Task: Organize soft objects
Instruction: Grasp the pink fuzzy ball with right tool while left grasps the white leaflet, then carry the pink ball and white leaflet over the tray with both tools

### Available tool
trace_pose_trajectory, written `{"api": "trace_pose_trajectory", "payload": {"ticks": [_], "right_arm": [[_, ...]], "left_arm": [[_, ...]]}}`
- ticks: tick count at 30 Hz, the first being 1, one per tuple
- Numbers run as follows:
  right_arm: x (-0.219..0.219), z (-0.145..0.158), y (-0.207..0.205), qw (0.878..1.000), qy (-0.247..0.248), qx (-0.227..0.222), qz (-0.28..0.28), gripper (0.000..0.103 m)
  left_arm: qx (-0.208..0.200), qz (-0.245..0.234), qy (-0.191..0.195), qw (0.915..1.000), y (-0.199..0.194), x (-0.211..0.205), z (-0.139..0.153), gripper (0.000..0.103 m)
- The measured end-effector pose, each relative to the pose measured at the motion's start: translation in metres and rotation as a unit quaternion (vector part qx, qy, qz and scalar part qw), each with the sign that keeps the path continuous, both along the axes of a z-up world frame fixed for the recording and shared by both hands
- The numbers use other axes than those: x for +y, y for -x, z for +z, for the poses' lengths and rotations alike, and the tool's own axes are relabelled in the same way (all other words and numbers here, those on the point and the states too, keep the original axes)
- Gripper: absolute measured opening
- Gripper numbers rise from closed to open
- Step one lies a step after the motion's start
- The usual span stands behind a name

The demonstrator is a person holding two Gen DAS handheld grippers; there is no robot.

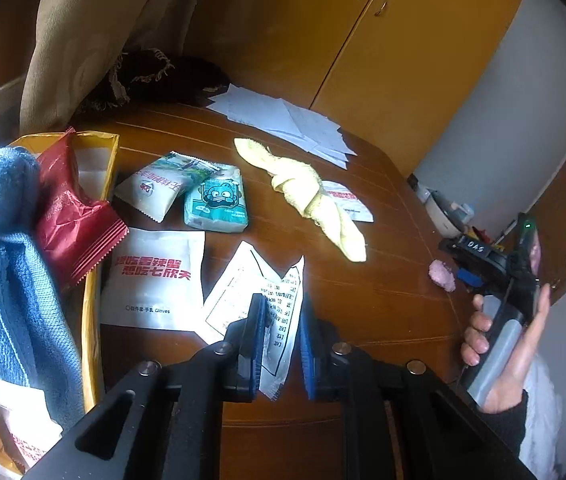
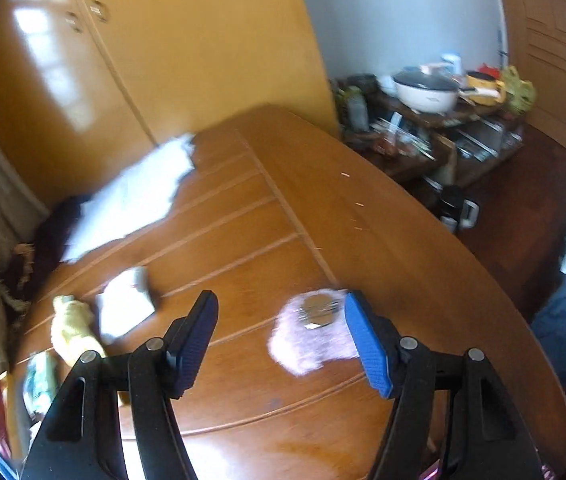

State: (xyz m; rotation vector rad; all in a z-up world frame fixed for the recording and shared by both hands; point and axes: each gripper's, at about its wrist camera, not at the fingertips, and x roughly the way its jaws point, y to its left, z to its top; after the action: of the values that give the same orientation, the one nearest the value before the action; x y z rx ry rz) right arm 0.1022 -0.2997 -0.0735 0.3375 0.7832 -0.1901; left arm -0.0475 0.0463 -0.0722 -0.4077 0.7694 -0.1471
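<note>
Step in hand: pick-up of white printed sachet [image 1: 273, 320] from table [image 1: 383, 300], likely for yellow box [image 1: 95, 276] at left. Left gripper [image 1: 281, 336] nearly closed, pads pinching sachet. Right gripper [image 2: 283, 336] wide open, empty, pink fluffy item [image 2: 307, 340] between its fingers, untouched. Next: lift sachet, carry to box.

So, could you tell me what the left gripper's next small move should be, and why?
Probably lift the white printed sachet toward the yellow box: the left gripper looks clamped on it, and the box already holds the blue towel and red packet.
</note>
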Motion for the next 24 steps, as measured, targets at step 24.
{"api": "trace_pose_trajectory", "payload": {"ticks": [24], "right_arm": [[0.123,0.031,0.058,0.965,-0.068,-0.069,0.245,0.030]], "left_arm": [[-0.088,0.056,0.094,0.9901,0.084,0.103,0.070,0.014]]}}
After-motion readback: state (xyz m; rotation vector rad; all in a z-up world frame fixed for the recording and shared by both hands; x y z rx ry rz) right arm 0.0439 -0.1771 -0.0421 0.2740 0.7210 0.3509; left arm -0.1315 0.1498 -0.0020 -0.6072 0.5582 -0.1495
